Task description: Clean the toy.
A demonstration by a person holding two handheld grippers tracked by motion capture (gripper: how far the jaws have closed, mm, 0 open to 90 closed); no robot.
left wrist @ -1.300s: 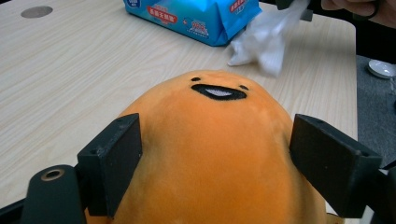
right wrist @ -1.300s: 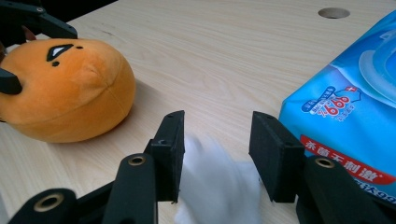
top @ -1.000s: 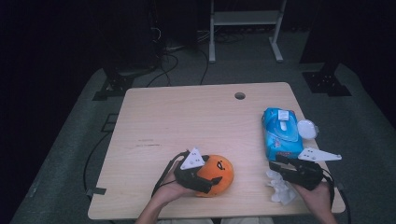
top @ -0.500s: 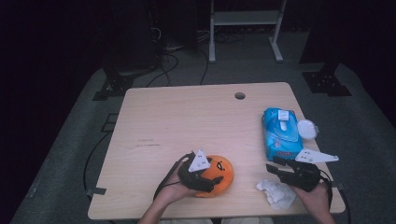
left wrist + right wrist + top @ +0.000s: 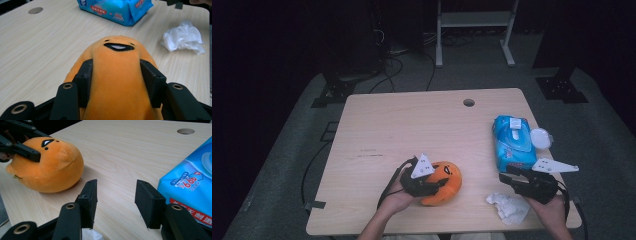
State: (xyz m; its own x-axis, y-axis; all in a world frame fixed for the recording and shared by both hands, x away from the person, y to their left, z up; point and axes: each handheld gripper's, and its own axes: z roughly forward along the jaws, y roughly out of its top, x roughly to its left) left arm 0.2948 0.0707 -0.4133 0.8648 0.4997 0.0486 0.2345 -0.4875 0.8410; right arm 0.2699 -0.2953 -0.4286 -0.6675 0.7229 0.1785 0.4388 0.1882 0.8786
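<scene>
An orange plush toy (image 5: 448,181) with a black face lies on the wooden table (image 5: 412,130) near its front edge. My left gripper (image 5: 436,184) is shut on it: in the left gripper view the toy (image 5: 117,75) bulges between the two pads, which have just been closing and now dent its sides. My right gripper (image 5: 508,178) hovers open at the front right, just above a crumpled white tissue (image 5: 510,206). Bare table shows between its jaws (image 5: 116,195). The toy (image 5: 50,167) lies to its left, apart from it.
A blue pack of wet wipes (image 5: 512,142) lies at the right, close beside the right gripper, with a round white lid (image 5: 541,138) next to it. A cable hole (image 5: 469,102) sits near the table's far edge. A metal stand and cables are on the dark floor beyond.
The left gripper's jaws have closed onto the orange plush toy and the hand shifted slightly. The right gripper and the tissue have stayed where they were.
</scene>
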